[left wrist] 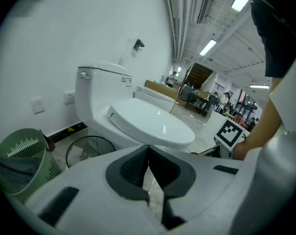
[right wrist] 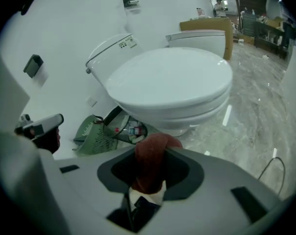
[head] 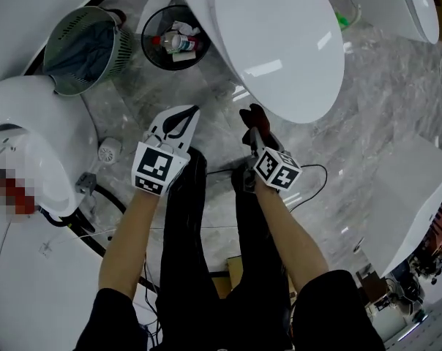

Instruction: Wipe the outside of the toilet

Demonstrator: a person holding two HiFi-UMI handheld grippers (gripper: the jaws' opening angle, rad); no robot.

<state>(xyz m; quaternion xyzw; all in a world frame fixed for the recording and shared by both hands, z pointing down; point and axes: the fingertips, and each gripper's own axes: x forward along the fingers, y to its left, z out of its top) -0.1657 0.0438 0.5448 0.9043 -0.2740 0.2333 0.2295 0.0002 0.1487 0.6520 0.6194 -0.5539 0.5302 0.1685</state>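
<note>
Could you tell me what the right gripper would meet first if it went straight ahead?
Most likely the front of the toilet bowl, with the red cloth in the right gripper touching first; depth is unclear.

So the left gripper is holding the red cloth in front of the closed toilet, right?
No. The right gripper holds the red cloth, as the right gripper view shows; the left gripper is shut on nothing. The toilet is closed.

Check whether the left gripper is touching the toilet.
Apart. The head view shows grey floor between the left gripper and the toilet. The left gripper view has the toilet standing well beyond its jaws.
</note>
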